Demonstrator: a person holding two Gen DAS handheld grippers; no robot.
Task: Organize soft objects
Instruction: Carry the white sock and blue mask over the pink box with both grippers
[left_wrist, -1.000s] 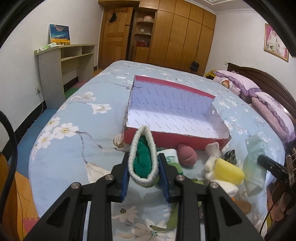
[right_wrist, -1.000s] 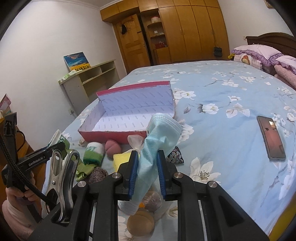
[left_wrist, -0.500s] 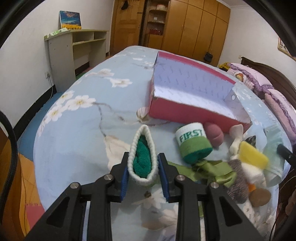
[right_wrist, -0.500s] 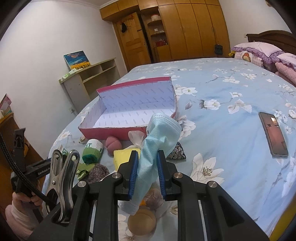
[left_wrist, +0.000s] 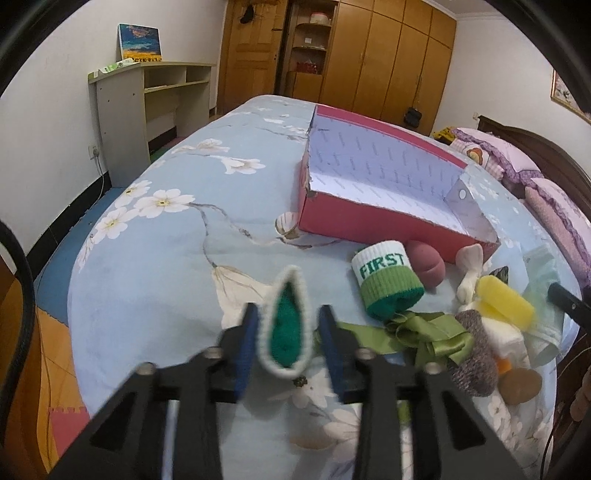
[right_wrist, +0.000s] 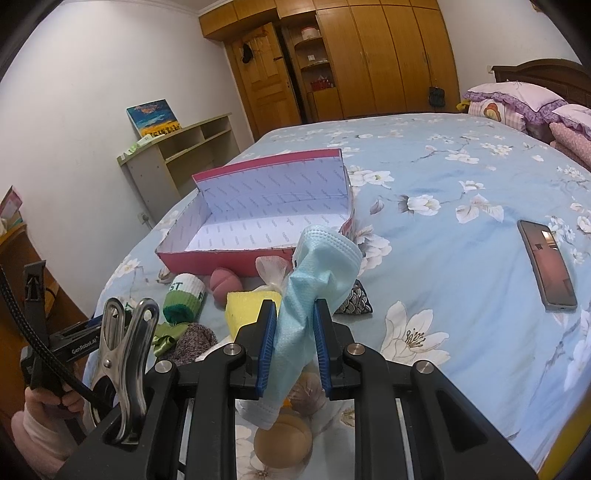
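My left gripper (left_wrist: 286, 314) is shut on a green and white knitted wristband (left_wrist: 285, 328), held above the bed's front left. My right gripper (right_wrist: 295, 310) is shut on a light blue face mask (right_wrist: 314, 280), held above a pile of soft things. An open red box (left_wrist: 388, 184) with a white lining lies on the bed beyond both; it also shows in the right wrist view (right_wrist: 266, 225). Beside the box lie a second wristband marked FIRST (left_wrist: 388, 280), a pink sponge (left_wrist: 424, 262), a yellow sponge (left_wrist: 504, 302) and a green ribbon (left_wrist: 424, 332).
A phone (right_wrist: 546, 269) lies on the blue flowered bedspread (right_wrist: 443, 240) to the right. Pillows (right_wrist: 517, 103) are at the headboard. A shelf unit (left_wrist: 147, 107) stands against the left wall. Wardrobes (right_wrist: 369, 59) line the far wall.
My left gripper has drawn back and left from the box with the wristband. My right gripper has held almost still with the mask.
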